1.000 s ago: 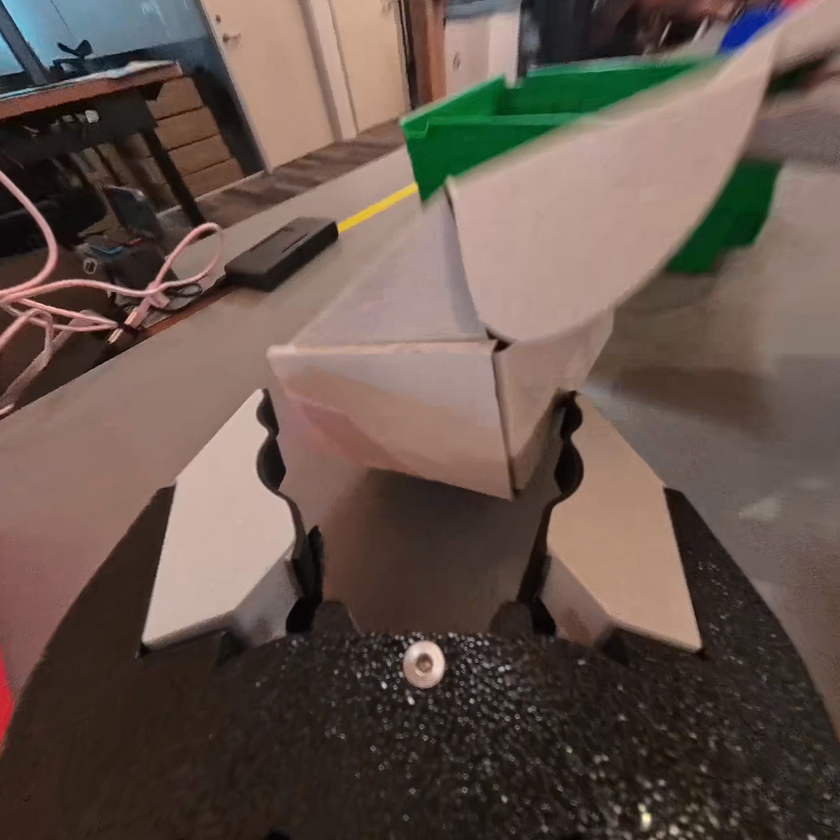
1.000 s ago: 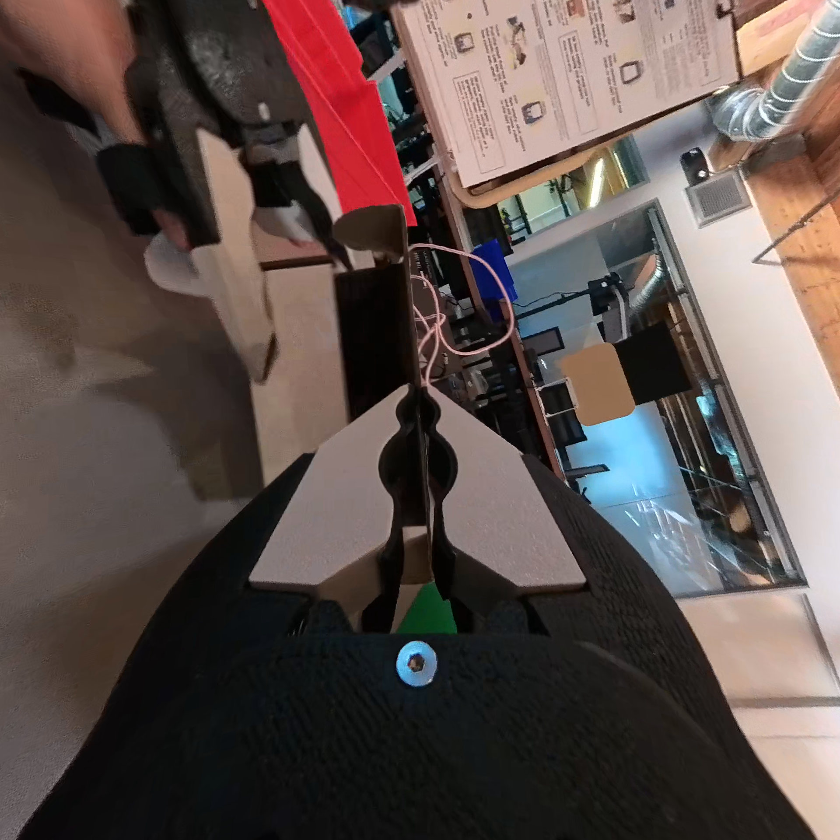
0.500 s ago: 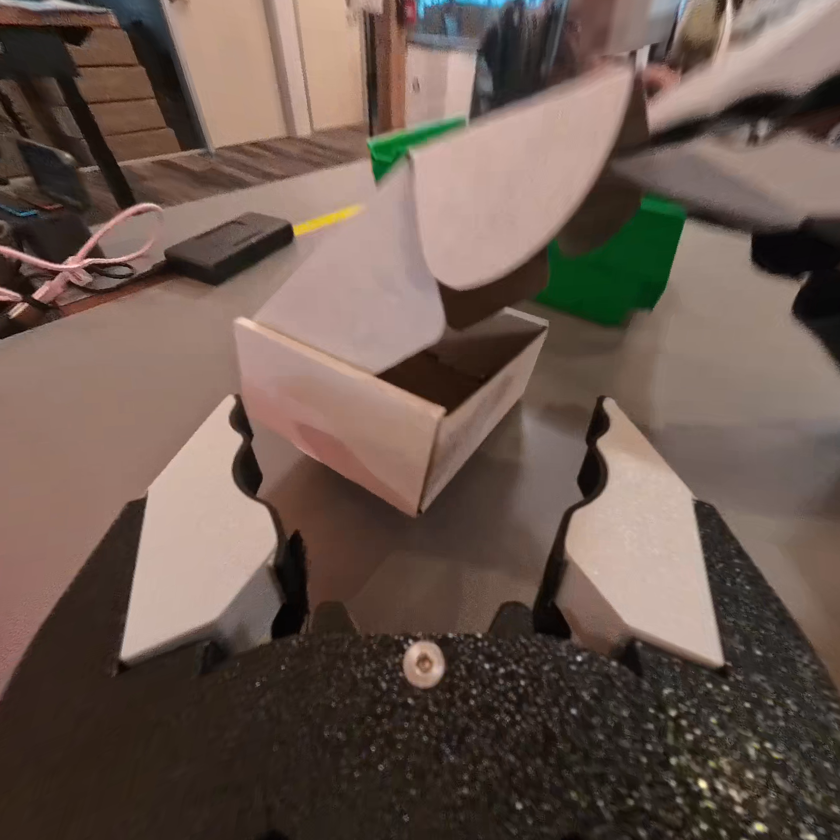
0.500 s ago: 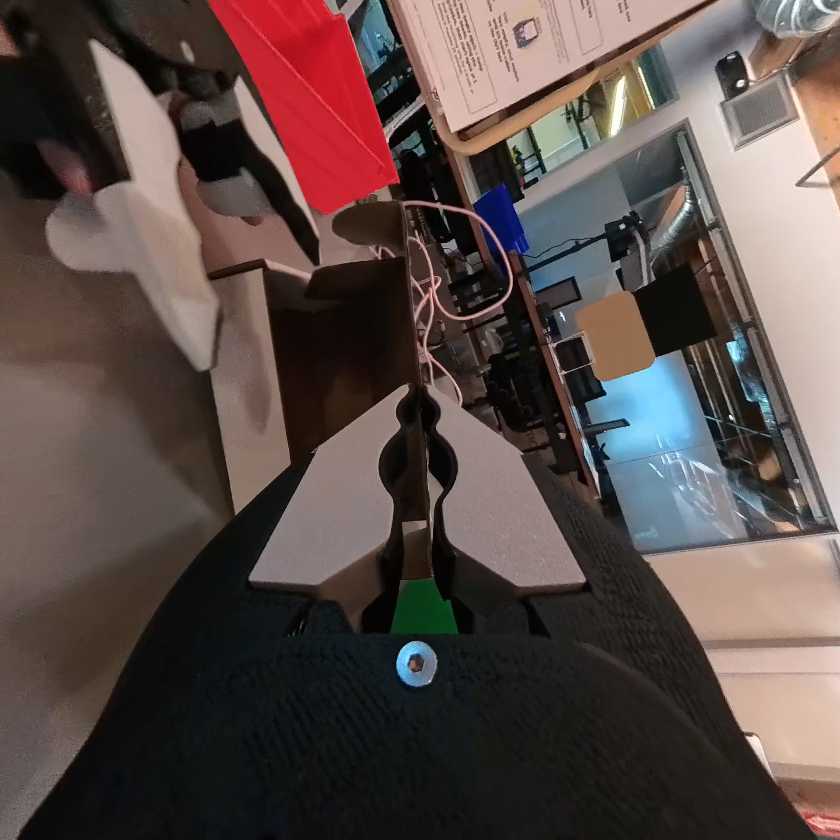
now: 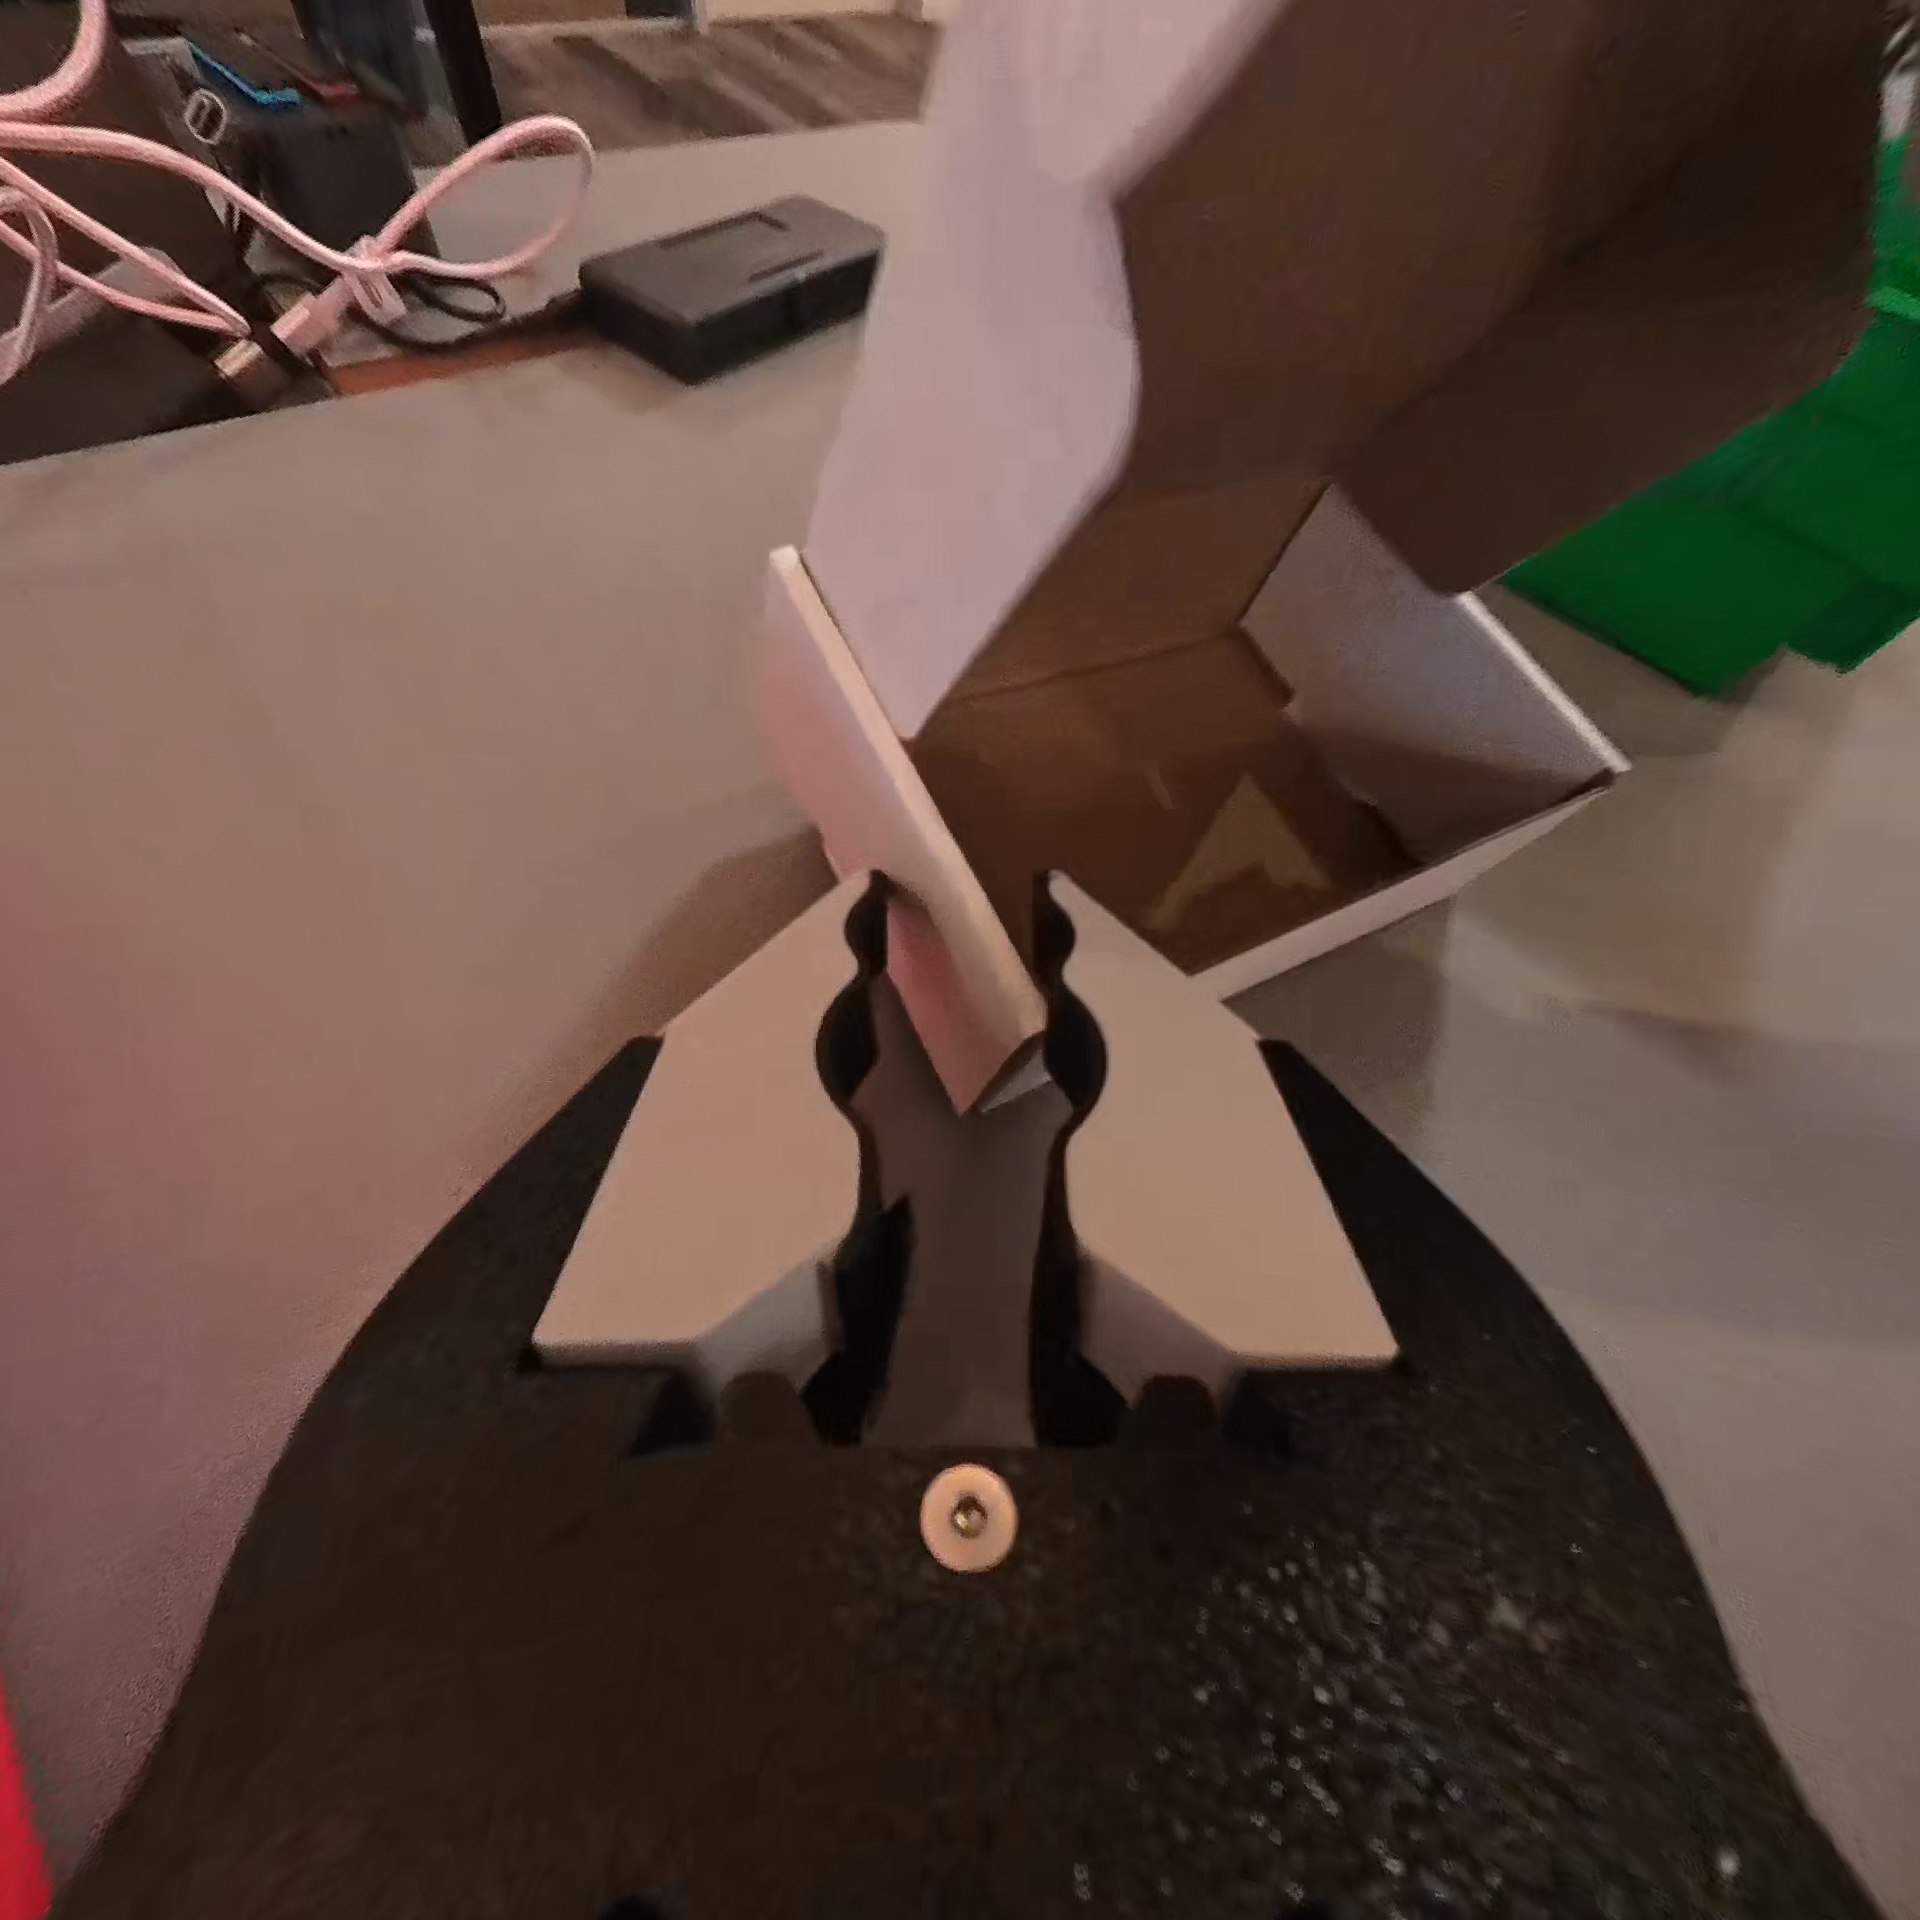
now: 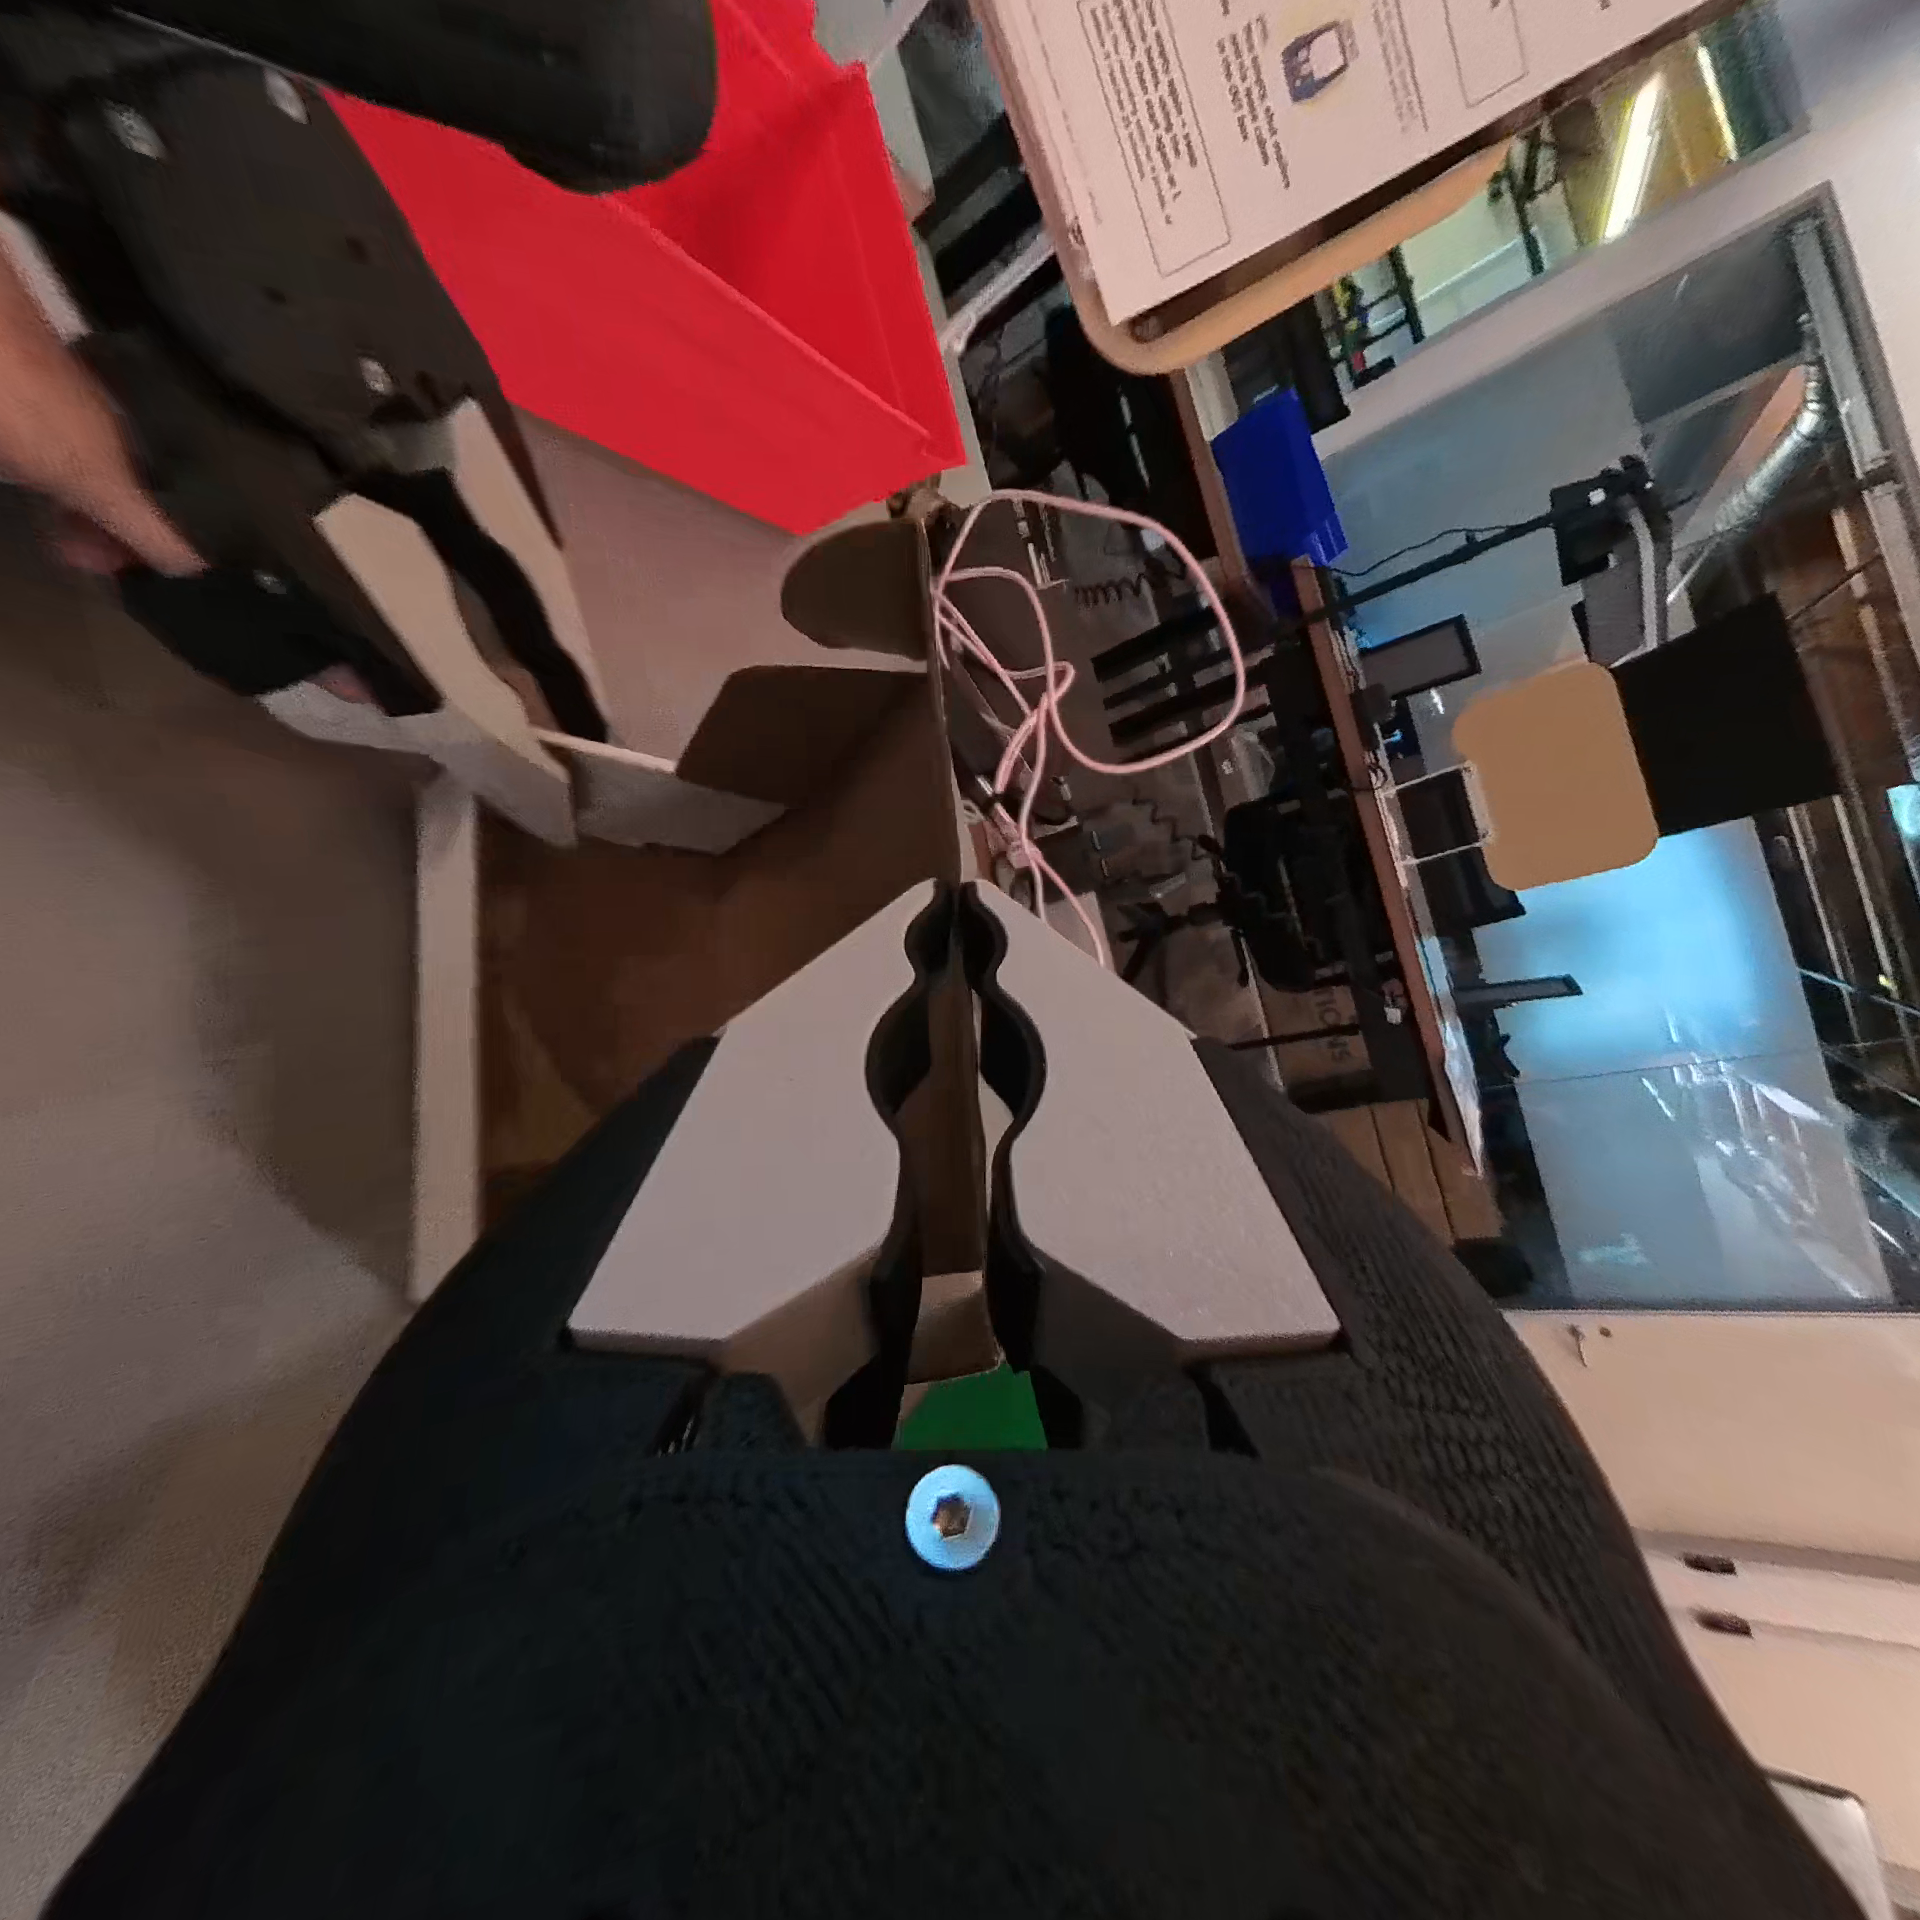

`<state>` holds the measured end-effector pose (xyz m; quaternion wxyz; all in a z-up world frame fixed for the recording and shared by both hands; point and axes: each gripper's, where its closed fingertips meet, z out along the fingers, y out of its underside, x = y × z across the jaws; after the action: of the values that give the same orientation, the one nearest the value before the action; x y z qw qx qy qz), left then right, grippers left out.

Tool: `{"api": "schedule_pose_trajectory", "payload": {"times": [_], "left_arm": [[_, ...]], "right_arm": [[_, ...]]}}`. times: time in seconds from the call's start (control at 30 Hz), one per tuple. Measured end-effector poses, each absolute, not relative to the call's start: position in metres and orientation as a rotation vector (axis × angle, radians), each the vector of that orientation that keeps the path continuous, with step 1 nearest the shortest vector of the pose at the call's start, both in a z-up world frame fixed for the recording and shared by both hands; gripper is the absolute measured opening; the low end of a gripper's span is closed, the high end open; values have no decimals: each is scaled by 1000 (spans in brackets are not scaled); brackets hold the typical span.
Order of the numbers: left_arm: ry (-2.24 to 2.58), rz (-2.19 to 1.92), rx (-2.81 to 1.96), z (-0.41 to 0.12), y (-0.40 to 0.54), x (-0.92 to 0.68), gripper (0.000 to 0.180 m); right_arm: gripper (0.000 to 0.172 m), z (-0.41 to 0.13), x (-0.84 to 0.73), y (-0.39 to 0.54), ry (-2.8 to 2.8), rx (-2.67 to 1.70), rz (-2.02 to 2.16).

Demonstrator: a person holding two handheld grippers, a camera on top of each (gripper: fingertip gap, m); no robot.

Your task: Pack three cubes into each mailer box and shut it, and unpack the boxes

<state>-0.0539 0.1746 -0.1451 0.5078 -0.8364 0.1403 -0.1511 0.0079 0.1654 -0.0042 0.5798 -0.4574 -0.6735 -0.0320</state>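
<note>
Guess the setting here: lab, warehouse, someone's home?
Probably a lab or workshop office, not a home. A grey worktable holds a mailer box beside red and green storage bins; behind it are glass partitions, an exposed duct and a desk with pink cables.

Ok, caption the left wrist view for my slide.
Left gripper clamps the front wall of an open white mailer box, lid raised, beside a green bin.
</note>
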Motion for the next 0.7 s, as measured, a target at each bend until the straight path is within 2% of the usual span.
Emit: {"api": "schedule_pose_trajectory", "payload": {"times": [0.07,0.13,0.27,0.4,0.57,0.7], "left_arm": [[365,-317,-2036,-149,175,-55,17],[391,-274,-2040,-149,174,-57,10],[408,-211,-2061,-149,173,-62,9],[424,-134,-2063,-149,173,-66,9],[430,-129,-2070,-150,172,-68,9],[389,-157,-2086,-151,172,-73,8]], "right_arm": [[1,-1,2,183,-1591,-1089,-99],[0,1,0,207,-1601,-1123,-151],[1,-10,-1,258,-1642,-1254,-172],[1,-44,6,300,-1686,-1441,-155],[1,-91,11,320,-1729,-1620,-91],[3,-104,8,324,-1690,-1661,-65]]}}
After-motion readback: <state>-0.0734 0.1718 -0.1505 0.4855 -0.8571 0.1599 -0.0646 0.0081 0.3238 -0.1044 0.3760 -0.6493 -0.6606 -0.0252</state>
